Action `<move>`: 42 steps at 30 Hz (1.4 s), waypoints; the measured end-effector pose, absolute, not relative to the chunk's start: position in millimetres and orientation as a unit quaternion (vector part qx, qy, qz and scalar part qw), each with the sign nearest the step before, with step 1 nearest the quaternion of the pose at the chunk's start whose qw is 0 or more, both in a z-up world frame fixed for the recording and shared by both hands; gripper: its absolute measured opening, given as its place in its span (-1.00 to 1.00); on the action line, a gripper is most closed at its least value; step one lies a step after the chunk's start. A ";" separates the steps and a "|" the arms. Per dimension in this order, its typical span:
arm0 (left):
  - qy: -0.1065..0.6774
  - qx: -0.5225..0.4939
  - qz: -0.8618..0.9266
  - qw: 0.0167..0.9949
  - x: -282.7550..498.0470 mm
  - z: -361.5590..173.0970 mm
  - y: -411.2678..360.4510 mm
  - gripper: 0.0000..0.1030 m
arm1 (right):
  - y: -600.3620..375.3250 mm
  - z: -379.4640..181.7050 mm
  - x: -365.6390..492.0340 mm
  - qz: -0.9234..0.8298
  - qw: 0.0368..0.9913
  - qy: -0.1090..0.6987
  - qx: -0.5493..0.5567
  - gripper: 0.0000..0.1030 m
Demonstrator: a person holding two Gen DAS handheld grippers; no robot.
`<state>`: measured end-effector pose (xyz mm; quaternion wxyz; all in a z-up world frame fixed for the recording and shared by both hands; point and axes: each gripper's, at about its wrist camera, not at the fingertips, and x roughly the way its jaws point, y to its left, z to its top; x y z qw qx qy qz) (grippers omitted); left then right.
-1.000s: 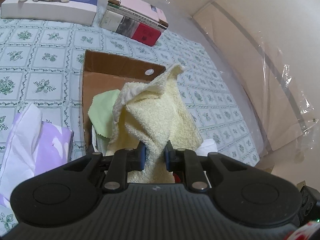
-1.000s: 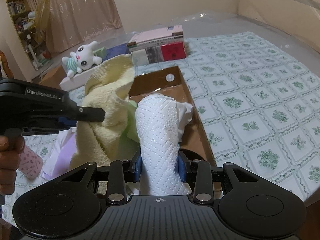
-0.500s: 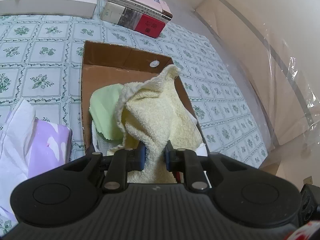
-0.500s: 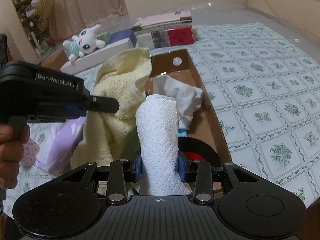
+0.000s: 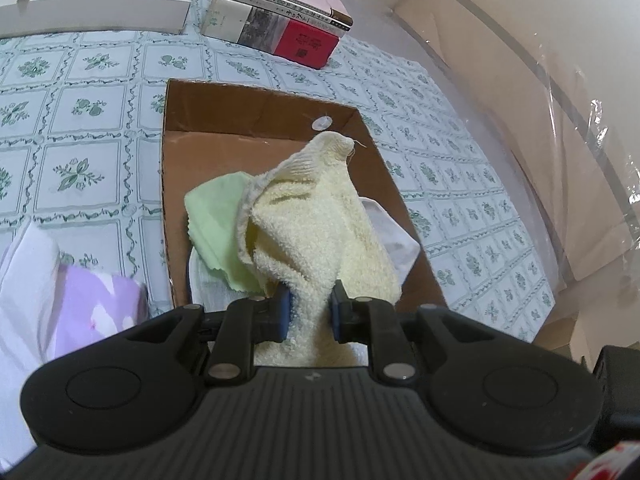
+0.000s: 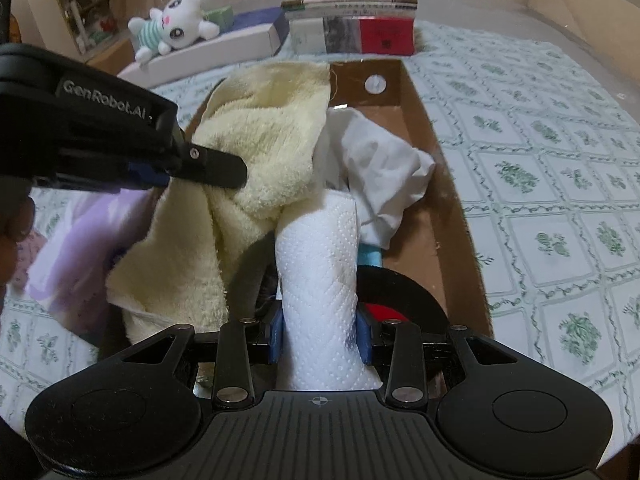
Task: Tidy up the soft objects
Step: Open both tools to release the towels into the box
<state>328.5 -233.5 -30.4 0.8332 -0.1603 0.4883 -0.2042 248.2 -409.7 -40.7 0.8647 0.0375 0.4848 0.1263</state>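
Note:
My left gripper [image 5: 307, 312] is shut on a pale yellow towel [image 5: 320, 232], which hangs bunched over the open cardboard box [image 5: 240, 120]. In the right wrist view the same towel [image 6: 256, 152] drapes from the left gripper [image 6: 216, 170] at the box's left side. My right gripper [image 6: 320, 340] is shut on a white embossed paper towel roll [image 6: 318, 280], held upright over the near end of the box [image 6: 432, 128]. Inside the box lie a light green cloth [image 5: 212, 216] and a crumpled white cloth [image 6: 380, 176].
A purple and white soft pack [image 5: 80, 304] lies left of the box on the flowered tablecloth [image 5: 80, 140]. A stack of books [image 5: 280, 20] and a white plush toy [image 6: 176, 26] on a flat white box [image 5: 100, 8] sit at the far end. A black and red object [image 6: 396, 300] lies in the box.
Both grippers have come down toward the box with their loads. The yellow towel now hangs lower into the box, and the paper towel roll is closer to the box's contents.

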 end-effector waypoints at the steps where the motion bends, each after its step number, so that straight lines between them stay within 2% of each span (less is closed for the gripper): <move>1: 0.489 -0.157 -0.203 0.834 331.9 -32.1 -233.5 -0.66 | -409.7 -43.0 251.7 0.127 0.864 0.486 0.038 -0.30; 10: 0.482 -0.139 -0.190 0.844 362.6 -40.2 -231.9 -0.60 | -411.0 -50.9 294.5 0.132 0.864 0.484 0.035 -0.30; 15: 0.478 -0.132 -0.190 0.847 376.0 -40.9 -230.8 -0.41 | -410.7 -53.3 310.2 0.135 0.865 0.483 0.038 -0.30; 18: 0.473 -0.130 -0.191 0.851 376.6 -37.7 -227.4 -0.21 | -411.7 -52.6 309.0 0.140 0.864 0.482 0.036 -0.29; 20: 0.468 -0.138 -0.191 0.852 373.1 -33.6 -223.2 0.00 | -414.9 -52.2 305.4 0.142 0.864 0.481 0.045 -0.23; 22: 0.460 -0.142 -0.195 0.854 367.8 -26.3 -221.0 0.04 | -417.7 -50.4 300.2 0.140 0.865 0.479 0.055 0.03; 24: 0.450 -0.146 -0.196 0.859 360.4 -17.7 -217.2 0.15 | -420.2 -46.3 293.8 0.142 0.868 0.472 0.058 0.11; 25: 0.445 -0.148 -0.195 0.861 356.7 -13.2 -215.3 0.27 | -421.2 -43.2 290.3 0.144 0.870 0.468 0.058 0.15; 30: 0.422 -0.156 -0.184 0.874 332.5 8.4 -202.0 0.37 | -427.7 -21.3 269.6 0.132 0.880 0.453 0.063 0.28; 32: 0.411 -0.157 -0.176 0.881 319.4 15.0 -196.3 0.58 | -430.3 -12.6 259.3 0.129 0.882 0.448 0.072 0.31; 35: 0.394 -0.144 -0.164 0.893 295.9 22.3 -189.6 0.66 | -432.8 -1.4 242.0 0.124 0.884 0.442 0.087 0.35; 42: 0.369 -0.124 -0.151 0.909 232.8 28.5 -173.9 0.69 | -432.3 13.2 198.4 0.102 0.886 0.438 0.115 0.40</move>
